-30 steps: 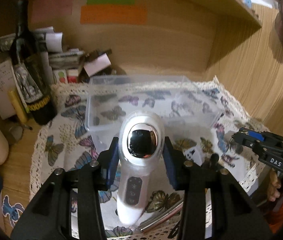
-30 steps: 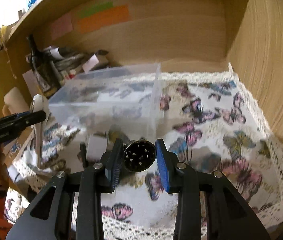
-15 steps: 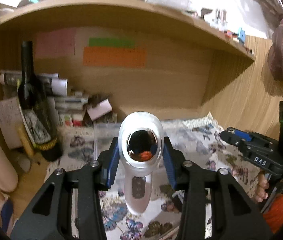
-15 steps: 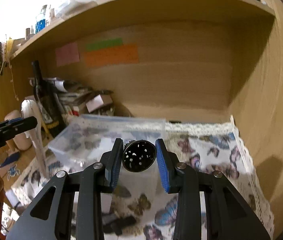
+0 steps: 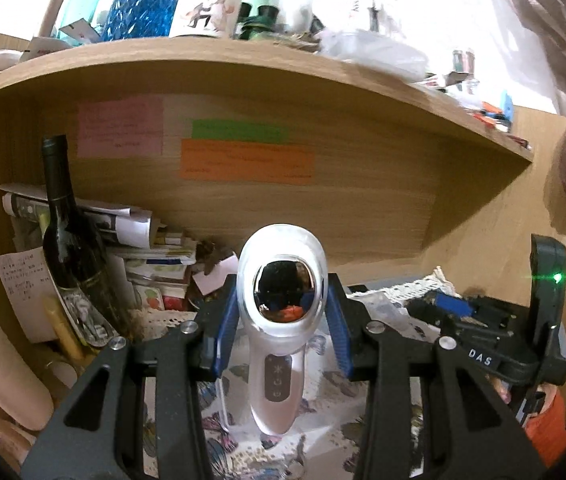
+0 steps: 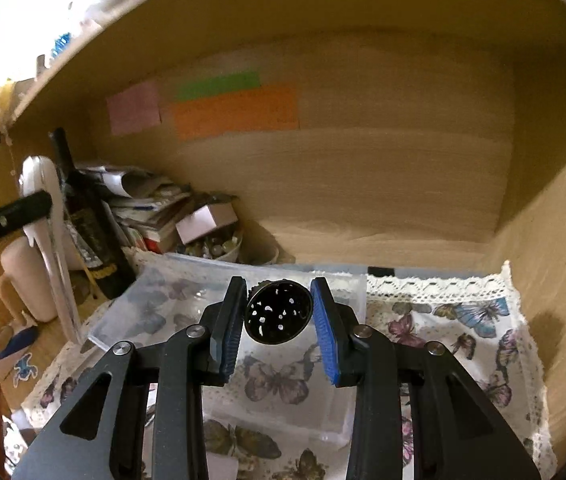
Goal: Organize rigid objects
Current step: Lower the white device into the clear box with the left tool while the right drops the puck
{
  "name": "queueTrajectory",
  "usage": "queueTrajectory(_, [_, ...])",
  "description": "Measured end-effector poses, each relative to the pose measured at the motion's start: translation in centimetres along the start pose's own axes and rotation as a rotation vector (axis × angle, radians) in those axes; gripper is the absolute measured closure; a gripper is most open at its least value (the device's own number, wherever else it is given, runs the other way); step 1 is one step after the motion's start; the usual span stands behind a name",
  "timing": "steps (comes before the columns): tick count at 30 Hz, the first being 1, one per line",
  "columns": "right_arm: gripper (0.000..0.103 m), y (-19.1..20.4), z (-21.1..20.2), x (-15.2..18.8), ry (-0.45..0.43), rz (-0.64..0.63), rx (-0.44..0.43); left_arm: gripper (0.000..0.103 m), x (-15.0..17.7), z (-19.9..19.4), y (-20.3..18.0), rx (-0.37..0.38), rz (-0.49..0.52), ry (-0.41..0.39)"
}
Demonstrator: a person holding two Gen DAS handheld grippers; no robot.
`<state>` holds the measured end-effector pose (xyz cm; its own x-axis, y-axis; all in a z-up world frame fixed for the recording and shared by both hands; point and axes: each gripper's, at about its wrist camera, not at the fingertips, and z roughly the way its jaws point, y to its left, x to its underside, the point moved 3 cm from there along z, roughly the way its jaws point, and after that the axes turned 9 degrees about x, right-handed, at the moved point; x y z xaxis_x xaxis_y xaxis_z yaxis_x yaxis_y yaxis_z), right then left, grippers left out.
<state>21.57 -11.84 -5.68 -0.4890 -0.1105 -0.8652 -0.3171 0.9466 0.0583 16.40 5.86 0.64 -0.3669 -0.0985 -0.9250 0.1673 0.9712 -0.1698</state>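
My left gripper (image 5: pixel 282 336) is shut on a white handheld device (image 5: pixel 281 320) with a mirrored oval head and a grey button strip, lifted above the butterfly cloth (image 5: pixel 323 432). My right gripper (image 6: pixel 279 322) is shut on a small black round part (image 6: pixel 279 311) with a speckled face. Below and behind it lies a clear plastic box (image 6: pixel 187 300) on the same cloth (image 6: pixel 463 344). From the right wrist view, the left gripper (image 6: pixel 7 216) and the white device (image 6: pixel 45 208) appear at the far left. The right gripper's black body (image 5: pixel 483 332) shows at the right of the left wrist view.
A dark wine bottle (image 5: pixel 71 248) stands at the back left beside stacked papers and boxes (image 5: pixel 147 256). A wooden shelf (image 5: pixel 243 64) loaded with jars hangs overhead. Coloured notes (image 5: pixel 247 160) are stuck to the back wall. A wooden side wall (image 6: pixel 555 240) closes off the right.
Both grippers have risen with their objects and tilted upward. The clear box has dropped low in both views and the upper shelf has come into sight.
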Motion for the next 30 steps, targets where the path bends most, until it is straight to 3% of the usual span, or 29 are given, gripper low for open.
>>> queueTrajectory(8, [0.072,-0.1,4.4,1.6,0.126,0.017,0.0,0.062,1.4,4.6,2.0,-0.026,-0.009,0.091])
queueTrajectory(14, [0.072,0.3,6.8,2.9,0.182,0.005,0.011,0.062,3.6,8.2,3.1,-0.096,-0.008,0.182])
queueTrajectory(27, [0.071,0.5,8.3,3.8,0.212,-0.026,0.027,0.062,6.3,11.1,3.4,-0.049,-0.028,0.315])
queueTrajectory(30, [0.061,0.6,8.1,3.7,0.206,-0.025,0.023,0.062,6.0,10.7,3.0,-0.048,-0.017,0.306])
